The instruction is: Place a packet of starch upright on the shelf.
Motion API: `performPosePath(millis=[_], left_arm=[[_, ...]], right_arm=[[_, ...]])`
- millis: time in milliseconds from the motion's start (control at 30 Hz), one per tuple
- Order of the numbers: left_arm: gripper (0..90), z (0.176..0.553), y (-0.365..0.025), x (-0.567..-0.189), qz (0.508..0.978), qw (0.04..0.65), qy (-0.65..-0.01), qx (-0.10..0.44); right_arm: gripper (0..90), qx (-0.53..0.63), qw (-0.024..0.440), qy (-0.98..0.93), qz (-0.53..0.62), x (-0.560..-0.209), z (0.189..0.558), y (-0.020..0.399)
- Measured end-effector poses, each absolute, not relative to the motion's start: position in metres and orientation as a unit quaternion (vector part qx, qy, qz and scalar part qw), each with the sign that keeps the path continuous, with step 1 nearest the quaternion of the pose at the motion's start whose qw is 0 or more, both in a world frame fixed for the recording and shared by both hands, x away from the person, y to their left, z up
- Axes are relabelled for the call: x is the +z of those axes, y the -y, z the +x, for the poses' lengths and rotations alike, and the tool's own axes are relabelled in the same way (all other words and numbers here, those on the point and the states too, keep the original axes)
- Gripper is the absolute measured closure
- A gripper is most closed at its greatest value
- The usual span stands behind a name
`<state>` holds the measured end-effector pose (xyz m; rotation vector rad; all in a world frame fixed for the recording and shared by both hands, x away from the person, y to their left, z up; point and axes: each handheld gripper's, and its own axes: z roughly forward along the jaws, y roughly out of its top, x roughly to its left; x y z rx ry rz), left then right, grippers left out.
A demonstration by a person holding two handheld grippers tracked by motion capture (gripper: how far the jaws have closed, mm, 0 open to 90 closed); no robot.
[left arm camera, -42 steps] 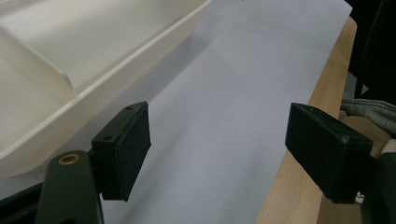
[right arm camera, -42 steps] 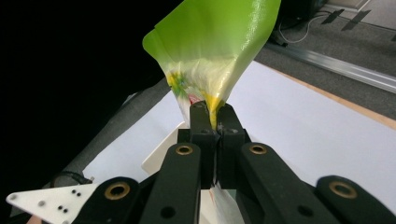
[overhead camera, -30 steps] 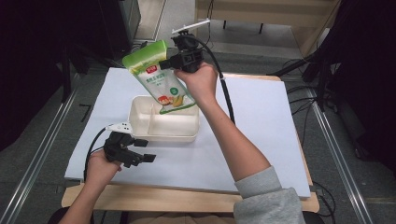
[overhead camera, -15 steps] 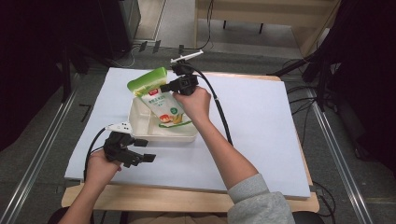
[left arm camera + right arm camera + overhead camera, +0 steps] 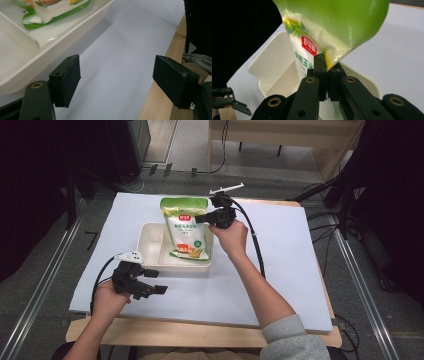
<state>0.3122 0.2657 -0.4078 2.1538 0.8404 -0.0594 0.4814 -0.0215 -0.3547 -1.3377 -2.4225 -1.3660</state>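
The desk (image 5: 300, 270), under a white sheet, carries a cream divided tray (image 5: 150, 245) ahead of the left tool (image 5: 150, 287), whose jaws stand wide apart on nothing. The green-and-white pouch (image 5: 186, 227) stands in the tray's right compartment, its upper edge pinched between the closed jaws of the right tool (image 5: 204, 218).

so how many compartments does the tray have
2. The tray has one divider: the left compartment is bare, and the right one holds the bag, gripped by the right gripper.
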Motion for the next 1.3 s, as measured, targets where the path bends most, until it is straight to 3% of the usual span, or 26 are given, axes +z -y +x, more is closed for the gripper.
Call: performPosePath(millis=[300,433,500,600,667,1300], left_arm=[[23.0,0.312,-0.265,-0.408,0.853,0.401,-0.333,-0.025],[23.0,0.312,-0.265,-0.408,0.853,0.403,-0.332,-0.024],[23.0,0.312,-0.265,-0.408,0.852,0.403,-0.332,-0.025],[23.0,0.312,-0.264,-0.408,0.853,0.403,-0.332,-0.025],[23.0,0.312,-0.264,-0.408,0.853,0.403,-0.332,-0.025],[23.0,0.311,-0.264,-0.408,0.854,0.400,-0.331,-0.022]], right_arm=[[87.2,-0.442,0.031,0.785,-0.434,-0.362,0.481,0.030],[69.2,-0.444,0.036,0.790,-0.421,-0.360,0.479,0.030],[67.6,-0.445,0.033,0.792,-0.417,-0.359,0.478,0.032],[52.6,-0.452,-0.005,0.801,-0.392,-0.356,0.475,0.036],[49.4,-0.451,-0.025,0.809,-0.377,-0.354,0.472,0.039],[41.6,-0.434,-0.051,0.823,-0.364,-0.336,0.439,0.077]])
